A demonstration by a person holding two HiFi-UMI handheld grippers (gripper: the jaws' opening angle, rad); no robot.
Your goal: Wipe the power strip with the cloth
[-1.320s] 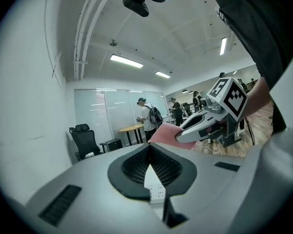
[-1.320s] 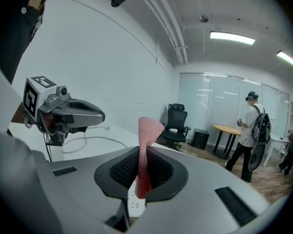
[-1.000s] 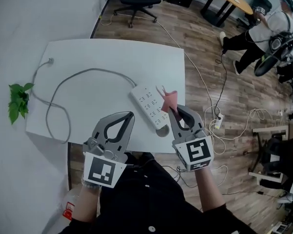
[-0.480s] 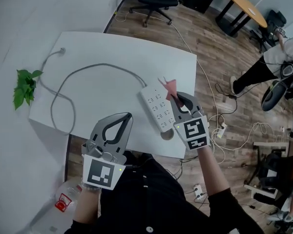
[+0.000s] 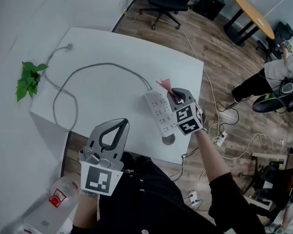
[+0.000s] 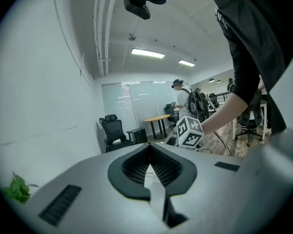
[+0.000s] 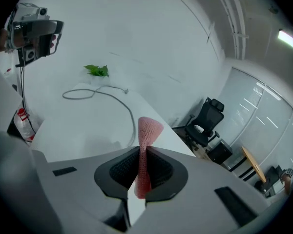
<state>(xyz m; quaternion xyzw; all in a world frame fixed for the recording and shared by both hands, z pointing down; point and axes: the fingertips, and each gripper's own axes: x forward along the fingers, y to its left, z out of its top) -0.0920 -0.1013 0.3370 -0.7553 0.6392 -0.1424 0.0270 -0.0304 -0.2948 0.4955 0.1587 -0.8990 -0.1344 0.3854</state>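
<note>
A white power strip [image 5: 158, 115] lies at the table's right front, and its grey cable [image 5: 88, 72] loops off to the left. My right gripper [image 5: 172, 94] hovers over the strip's far half, shut on a pink cloth [image 5: 164, 85] that sticks out past the fingertips. In the right gripper view the cloth [image 7: 147, 129] stands pinched upright between the jaws of the right gripper [image 7: 140, 152]; the strip is hidden there. My left gripper [image 5: 123, 123] is shut and empty at the table's front edge, left of the strip. The left gripper view shows the left gripper [image 6: 147, 156] with its jaws together.
A green plant [image 5: 29, 79] hangs off the left edge of the white table [image 5: 102, 48]. A round cable hole [image 5: 168, 139] sits by the strip's near end. A plastic bottle [image 5: 49, 208] stands on the floor at lower left. Office chairs, cables and a person are on the floor beyond.
My right gripper has carried the cloth forward, from the strip's near end to over its far half. The left gripper has stayed near the table's front edge.
</note>
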